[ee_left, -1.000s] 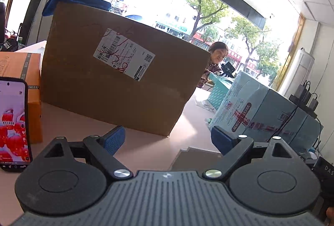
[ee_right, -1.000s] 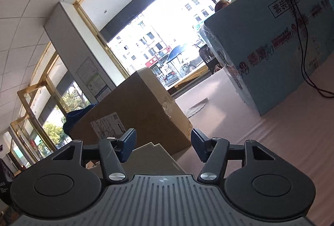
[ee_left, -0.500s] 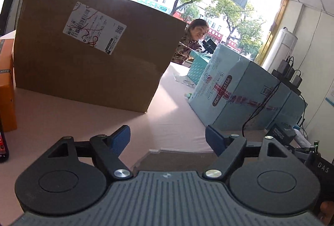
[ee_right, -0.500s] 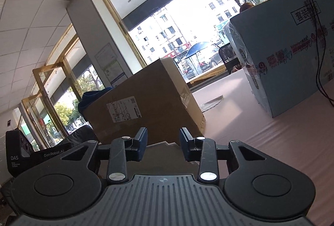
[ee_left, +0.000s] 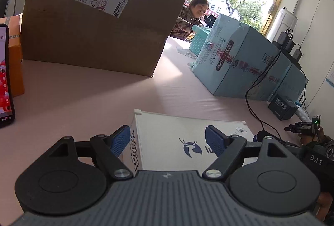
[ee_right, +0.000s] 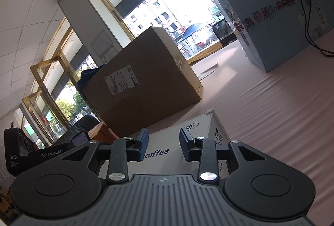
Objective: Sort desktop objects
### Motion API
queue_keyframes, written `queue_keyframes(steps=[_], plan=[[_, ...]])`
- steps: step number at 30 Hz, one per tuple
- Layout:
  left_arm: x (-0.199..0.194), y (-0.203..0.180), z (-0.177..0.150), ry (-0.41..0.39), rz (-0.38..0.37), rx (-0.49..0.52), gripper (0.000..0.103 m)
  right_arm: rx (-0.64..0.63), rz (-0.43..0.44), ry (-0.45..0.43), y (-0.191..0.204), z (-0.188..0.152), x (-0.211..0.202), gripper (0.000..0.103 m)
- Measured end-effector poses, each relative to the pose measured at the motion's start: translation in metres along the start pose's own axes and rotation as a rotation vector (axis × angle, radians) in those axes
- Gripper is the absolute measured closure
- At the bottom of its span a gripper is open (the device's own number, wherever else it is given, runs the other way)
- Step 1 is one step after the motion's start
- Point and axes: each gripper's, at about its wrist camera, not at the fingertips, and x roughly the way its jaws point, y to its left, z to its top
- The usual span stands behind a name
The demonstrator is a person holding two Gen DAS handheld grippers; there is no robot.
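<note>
1. Far left of the left gripper (ee_left: 168,140), a lit phone (ee_left: 5,75) stands on the pink table (ee_left: 83,90).
2. The left gripper's jaws are spread wide, the white coffee box (ee_left: 187,136) lying between and under them; contact seems absent, though the view is poor.
3. The right gripper (ee_right: 163,147) is also parted, narrower, over the same box (ee_right: 183,138).
4. Ahead stands a brown carton (ee_left: 100,23); ahead-right, a blue carton (ee_left: 240,63).

Bright window backlight, blown-out glare, fisheye-warped edges.
</note>
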Motion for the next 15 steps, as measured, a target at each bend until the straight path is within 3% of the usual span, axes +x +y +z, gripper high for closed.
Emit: queue_keyframes(steps=[1, 4, 8, 13, 15], plan=[[-0.003, -0.004, -0.003, -0.006, 0.004, 0.020, 0.026, -0.030, -0.001, -0.002, 0.005, -0.002, -0.002, 0.084], [-0.012, -0.022, -0.015, -0.037, 0.033, 0.111, 0.030, -0.150, -0.023, -0.027, 0.022, -0.011, -0.012, 0.094], [-0.021, -0.043, -0.030, -0.076, 0.077, 0.204, 0.043, -0.315, -0.073, -0.077, 0.043, -0.029, -0.025, 0.094], [-0.021, -0.052, -0.040, -0.099, 0.128, 0.253, 0.068, -0.362, -0.097, -0.056, 0.046, -0.040, -0.021, 0.095], [-0.022, -0.054, -0.043, -0.112, 0.151, 0.272, 0.070, -0.368, -0.101, -0.042, 0.045, -0.044, -0.018, 0.095]])
